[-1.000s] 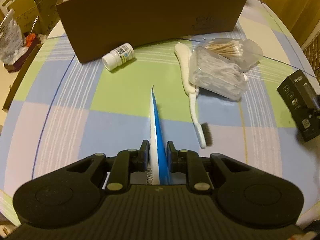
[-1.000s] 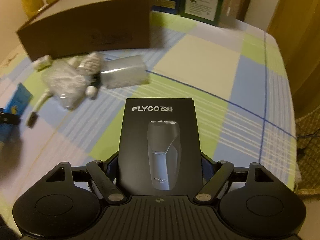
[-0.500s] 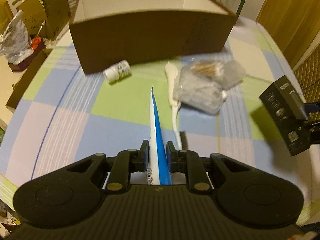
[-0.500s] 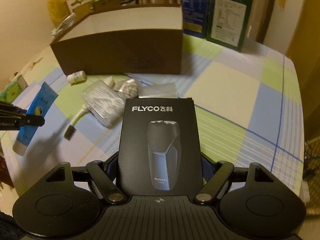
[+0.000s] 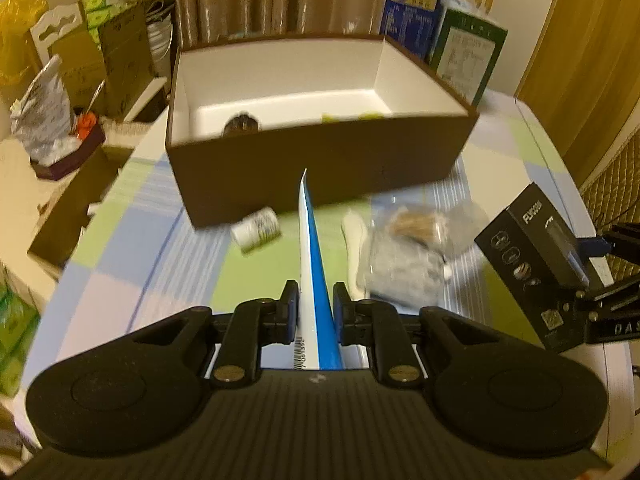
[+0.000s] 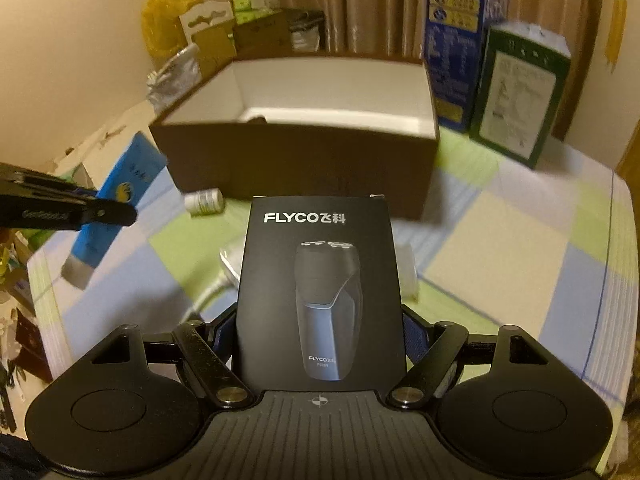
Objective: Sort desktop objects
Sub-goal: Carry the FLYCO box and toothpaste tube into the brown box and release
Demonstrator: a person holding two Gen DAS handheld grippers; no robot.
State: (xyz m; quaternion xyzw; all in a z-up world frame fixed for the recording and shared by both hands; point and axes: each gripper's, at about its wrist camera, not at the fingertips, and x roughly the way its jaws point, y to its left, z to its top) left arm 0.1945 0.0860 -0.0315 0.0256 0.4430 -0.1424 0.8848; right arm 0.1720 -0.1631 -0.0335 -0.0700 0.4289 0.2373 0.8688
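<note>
Left wrist view: left claw [image 5: 314,306] clamped on a blue-and-white tube [image 5: 310,248], held edge-on above the checked tabletop [image 5: 120,264], its tip toward the open brown box [image 5: 320,168]. Right claw [image 6: 320,336] clamped on a black FLYCO shaver box [image 6: 320,280], off the tabletop. Small white bottle [image 5: 258,230] lies just before the brown box wall.

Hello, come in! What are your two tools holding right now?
Left tool shut on blue tube. Right tool shut on shaver box. Brown box ahead, open. Nothing in the way.
</note>
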